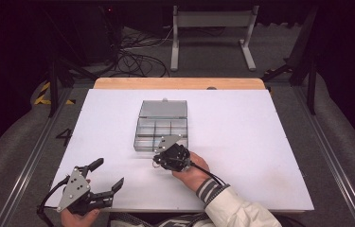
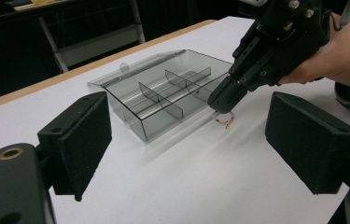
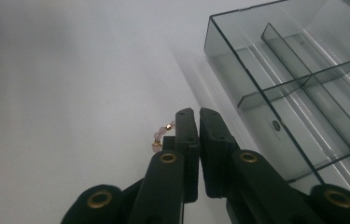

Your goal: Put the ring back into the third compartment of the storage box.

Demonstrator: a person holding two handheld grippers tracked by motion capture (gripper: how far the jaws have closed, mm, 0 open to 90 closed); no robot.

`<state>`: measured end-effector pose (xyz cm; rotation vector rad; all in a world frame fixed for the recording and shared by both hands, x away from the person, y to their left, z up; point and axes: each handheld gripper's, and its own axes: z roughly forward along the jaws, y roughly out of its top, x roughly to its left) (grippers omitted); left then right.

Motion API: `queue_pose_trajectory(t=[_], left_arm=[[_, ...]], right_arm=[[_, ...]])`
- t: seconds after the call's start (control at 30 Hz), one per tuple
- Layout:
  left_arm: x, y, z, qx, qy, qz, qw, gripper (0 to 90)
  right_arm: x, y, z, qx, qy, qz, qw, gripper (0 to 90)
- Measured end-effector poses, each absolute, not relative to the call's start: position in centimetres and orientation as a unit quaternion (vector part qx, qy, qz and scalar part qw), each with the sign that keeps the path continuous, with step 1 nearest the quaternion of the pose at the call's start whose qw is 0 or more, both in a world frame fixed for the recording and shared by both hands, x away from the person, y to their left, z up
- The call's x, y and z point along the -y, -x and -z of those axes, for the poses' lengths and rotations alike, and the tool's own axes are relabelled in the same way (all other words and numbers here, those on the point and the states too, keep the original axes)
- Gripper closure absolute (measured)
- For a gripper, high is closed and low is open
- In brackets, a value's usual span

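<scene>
The right gripper (image 3: pixel 197 122), jaws closed on a small bead bracelet (image 3: pixel 161 134), seems about to lift it into the clear divided box (image 1: pixel 161 126) just beyond, while the left gripper (image 1: pixel 105 176) waits open at the near left.

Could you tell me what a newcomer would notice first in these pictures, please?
Most striking is the clear compartment box lying open in the middle of the white table, its lid folded back on the far side. Just in front of its near edge, the right gripper is shut on a small pink and gold bead bracelet. The left gripper hangs open at the table's near left corner, away from both.
</scene>
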<state>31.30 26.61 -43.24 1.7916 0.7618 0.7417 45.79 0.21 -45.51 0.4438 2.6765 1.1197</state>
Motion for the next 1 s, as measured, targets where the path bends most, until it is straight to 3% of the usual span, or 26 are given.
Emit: queue_pose_trajectory(t=[1.0], left_arm=[[-26.7, -31.3, 43.2, -0.315, -0.742, -0.309, 0.505, 15.1]], right_arm=[[0.3, -45.3, 41.8, -0.903, -0.129, -0.386, 0.138, 87.5]])
